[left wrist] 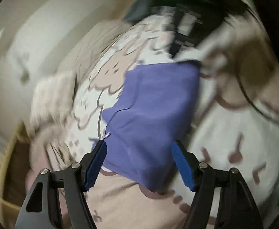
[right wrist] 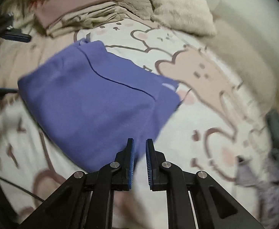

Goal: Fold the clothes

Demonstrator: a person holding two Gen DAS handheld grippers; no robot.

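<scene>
A folded purple garment (left wrist: pixel 154 110) lies on a cream bedspread printed with pink and brown bunnies (left wrist: pixel 108 80). My left gripper (left wrist: pixel 139 145) is open, its blue pads on either side of the garment's near end, holding nothing. In the right wrist view the same purple garment (right wrist: pixel 93 103) lies flat in the middle of the bedspread (right wrist: pixel 206 126). My right gripper (right wrist: pixel 139 143) hovers over the garment's near corner with its jaws a narrow gap apart and nothing between them. Both views are blurred by motion.
A stack of folded beige and brown clothes (right wrist: pixel 76 13) lies at the back of the bed beside a fluffy cream pillow (right wrist: pixel 183 13). A grey-green garment (right wrist: pixel 278 133) and a grey one (right wrist: pixel 263 179) lie at the right. A wicker basket (left wrist: pixel 7 164) stands at the left.
</scene>
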